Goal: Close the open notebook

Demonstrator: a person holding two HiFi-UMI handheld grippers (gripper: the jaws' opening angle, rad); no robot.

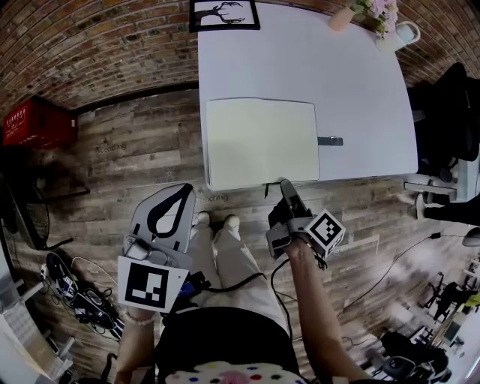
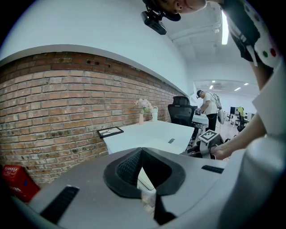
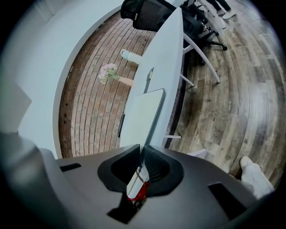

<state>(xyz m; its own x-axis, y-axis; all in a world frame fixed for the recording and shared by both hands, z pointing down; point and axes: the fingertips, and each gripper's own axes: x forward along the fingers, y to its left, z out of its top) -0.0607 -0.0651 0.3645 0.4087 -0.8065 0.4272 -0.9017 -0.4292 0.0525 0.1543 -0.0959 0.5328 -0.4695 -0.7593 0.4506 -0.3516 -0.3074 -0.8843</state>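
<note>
The notebook [image 1: 261,142] lies on the white table [image 1: 360,90] near its front edge, showing one flat cream face. My right gripper [image 1: 285,184] reaches up from below to that front edge. In the right gripper view the notebook [image 3: 146,112] runs as a thin edge straight into the jaws, and the right gripper [image 3: 141,147] is shut on it. My left gripper [image 1: 184,187] hangs over the wooden floor, left of the table's corner, with its tips together and nothing held. In its own view the left gripper [image 2: 141,151] is shut and the table [image 2: 152,134] lies ahead.
A small grey clip-like item [image 1: 330,140] lies right of the notebook. A framed picture [image 1: 223,13], a vase of flowers [image 1: 375,11] and a white mug [image 1: 405,31] stand at the far edge. Black office chair [image 1: 450,112] at right, red crate [image 1: 34,124] and cables [image 1: 75,292] at left.
</note>
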